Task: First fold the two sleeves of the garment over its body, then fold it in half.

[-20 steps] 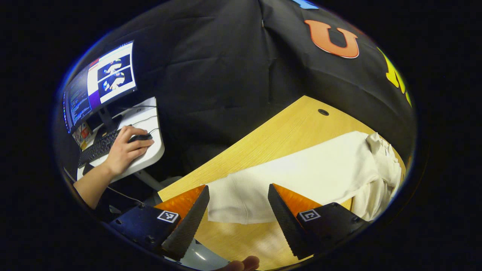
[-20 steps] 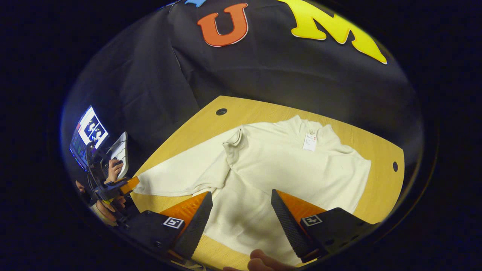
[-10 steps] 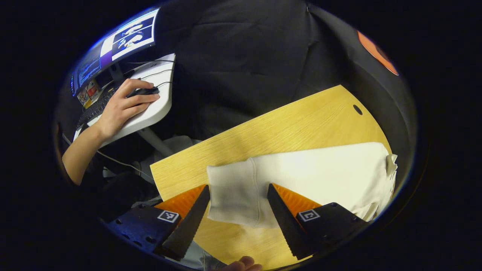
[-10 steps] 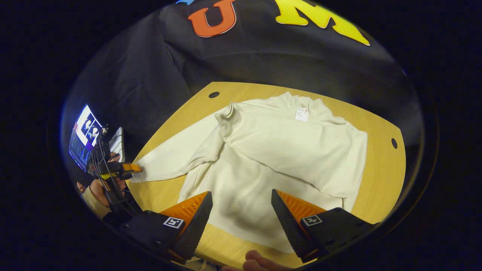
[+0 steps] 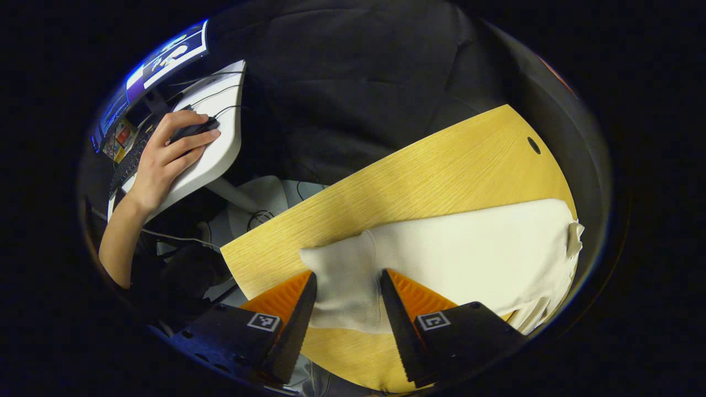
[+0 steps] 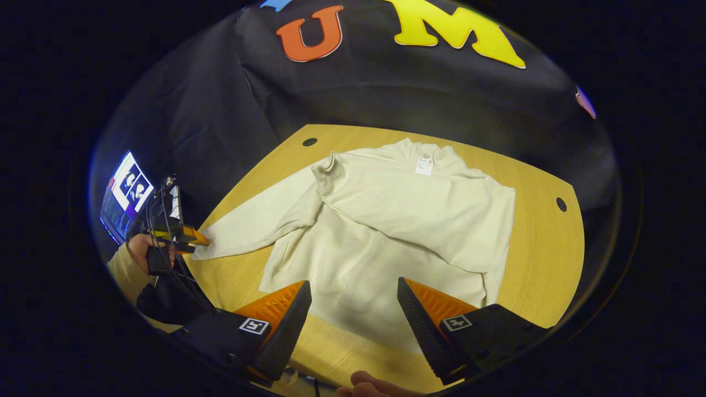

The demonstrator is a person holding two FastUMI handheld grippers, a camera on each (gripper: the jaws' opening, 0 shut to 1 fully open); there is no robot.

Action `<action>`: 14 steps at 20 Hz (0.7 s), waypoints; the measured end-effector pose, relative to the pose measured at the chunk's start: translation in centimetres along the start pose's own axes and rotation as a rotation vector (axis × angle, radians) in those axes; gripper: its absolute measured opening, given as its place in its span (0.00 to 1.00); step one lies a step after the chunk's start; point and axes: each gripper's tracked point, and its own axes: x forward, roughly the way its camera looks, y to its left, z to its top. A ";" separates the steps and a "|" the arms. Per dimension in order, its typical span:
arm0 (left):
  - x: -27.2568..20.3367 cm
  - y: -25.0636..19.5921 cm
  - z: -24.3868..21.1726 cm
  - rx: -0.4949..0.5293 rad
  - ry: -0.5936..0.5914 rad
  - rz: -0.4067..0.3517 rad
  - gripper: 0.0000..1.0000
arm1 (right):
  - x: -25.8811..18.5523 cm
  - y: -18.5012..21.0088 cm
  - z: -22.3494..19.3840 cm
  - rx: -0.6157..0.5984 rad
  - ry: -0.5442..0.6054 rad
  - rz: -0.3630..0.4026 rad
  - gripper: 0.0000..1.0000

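A cream sweater [image 6: 386, 237] lies flat on the wooden table [image 6: 546, 248], neck at the far side. One sleeve [image 6: 408, 209] is folded slantwise across the body. The other sleeve [image 6: 253, 223] stretches out toward the table's left edge. In the left gripper view its cuff [image 5: 342, 281] lies between the fingers of my left gripper [image 5: 345, 292], which stand partly closed around it, still with a wide gap. The right gripper view shows that left gripper [image 6: 190, 240] at the sleeve's end. My right gripper [image 6: 353, 300] hovers open above the sweater's near hem, holding nothing.
Beyond the table's left edge a person's hand [image 5: 165, 154] rests on a mouse on a white desk [image 5: 226, 138] with a monitor [image 5: 160, 58]. The table has round cable holes [image 6: 561, 204] near its far corners. A thumb [image 6: 369, 383] shows below my right gripper.
My left gripper has come down onto the outstretched sleeve's cuff and its fingers have narrowed around it. My right gripper has drawn back, so more of the sweater shows.
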 end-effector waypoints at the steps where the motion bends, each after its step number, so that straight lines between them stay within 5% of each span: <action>1: 0.1 0.3 0.1 -0.022 0.018 -0.003 0.62 | -0.9 -0.9 -0.5 0.011 -0.010 -0.015 0.97; 7: 0.2 -0.1 0.2 0.024 0.073 -0.009 0.11 | -5.4 -4.5 0.5 -0.023 -0.197 -0.127 0.94; 14: -2.9 -3.0 1.3 0.130 0.016 0.031 0.03 | -11.8 -7.9 5.1 -0.059 -0.463 -0.285 0.97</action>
